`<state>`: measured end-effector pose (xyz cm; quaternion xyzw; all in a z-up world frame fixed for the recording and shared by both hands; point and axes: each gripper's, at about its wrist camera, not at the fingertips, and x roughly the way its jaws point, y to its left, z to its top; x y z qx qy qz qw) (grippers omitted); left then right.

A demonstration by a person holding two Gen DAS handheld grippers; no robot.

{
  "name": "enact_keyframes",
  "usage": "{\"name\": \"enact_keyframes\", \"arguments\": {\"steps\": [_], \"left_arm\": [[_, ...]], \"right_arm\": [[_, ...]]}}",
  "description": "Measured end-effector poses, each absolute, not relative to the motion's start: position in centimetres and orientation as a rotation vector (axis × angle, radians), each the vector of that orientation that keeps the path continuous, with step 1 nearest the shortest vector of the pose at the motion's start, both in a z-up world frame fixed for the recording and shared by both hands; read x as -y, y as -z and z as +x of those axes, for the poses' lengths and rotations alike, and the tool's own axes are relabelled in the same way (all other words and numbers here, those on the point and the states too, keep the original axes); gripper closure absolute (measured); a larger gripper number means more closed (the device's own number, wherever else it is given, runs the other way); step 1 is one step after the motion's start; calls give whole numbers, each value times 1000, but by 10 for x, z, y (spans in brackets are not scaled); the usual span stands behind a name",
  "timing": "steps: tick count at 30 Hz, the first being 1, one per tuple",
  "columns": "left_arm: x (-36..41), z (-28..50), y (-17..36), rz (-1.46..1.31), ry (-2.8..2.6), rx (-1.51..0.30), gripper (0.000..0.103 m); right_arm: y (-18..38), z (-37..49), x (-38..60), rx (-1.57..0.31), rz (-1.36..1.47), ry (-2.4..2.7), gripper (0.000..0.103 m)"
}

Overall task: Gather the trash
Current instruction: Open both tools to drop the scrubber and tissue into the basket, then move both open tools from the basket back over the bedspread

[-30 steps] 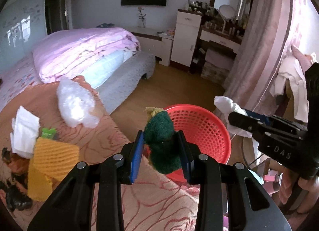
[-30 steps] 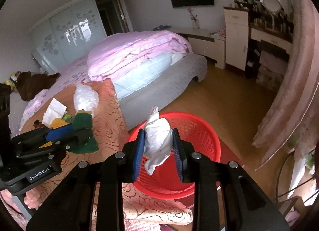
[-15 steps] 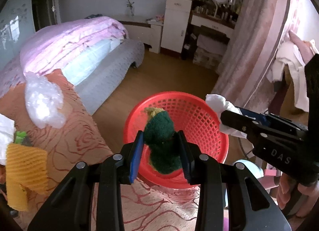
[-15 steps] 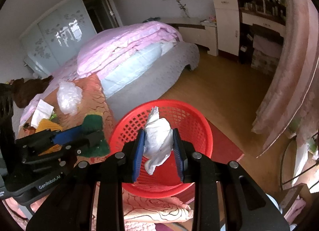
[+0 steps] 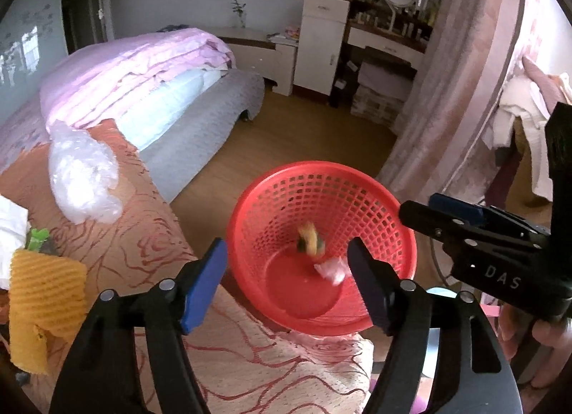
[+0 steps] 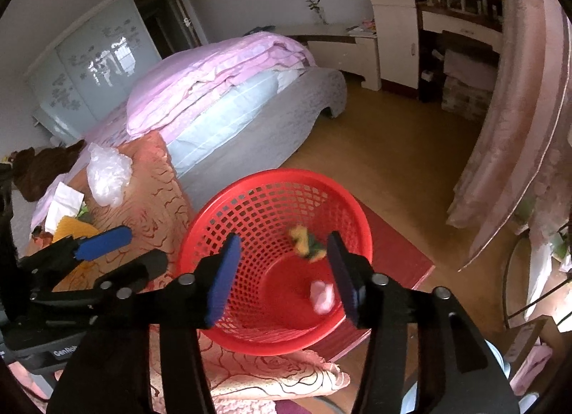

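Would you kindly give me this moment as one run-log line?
left tool: just opened, empty | right tool: just opened, empty | sponge, tissue: in red basket | plastic wrap: on bed

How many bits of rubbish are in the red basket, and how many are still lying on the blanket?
In the red basket: 2 (green-yellow sponge, white tissue)
On the blanket: 4 (clear plastic bag, white paper, yellow foam net, small green scrap)
Total: 6

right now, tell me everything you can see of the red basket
The round red plastic mesh basket stands upright and open-topped on the floor against the rose-patterned bedspread. Its wall is a lattice of holes and its bottom is solid. Inside lie a blurred yellow and green scouring sponge and a crumpled white tissue.
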<state>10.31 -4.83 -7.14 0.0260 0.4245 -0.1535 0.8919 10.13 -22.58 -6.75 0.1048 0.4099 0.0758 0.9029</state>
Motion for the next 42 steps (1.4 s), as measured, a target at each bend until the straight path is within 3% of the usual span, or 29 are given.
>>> {"name": "enact_keyframes", "arguments": {"steps": [17, 42], "left_arm": [[28, 77, 53, 55, 225, -836, 30], [-55, 23, 22, -16, 75, -778, 30]], "right_arm": [[42, 83, 212, -723, 169, -130, 25], [30, 55, 149, -717, 95, -296, 25]]}}
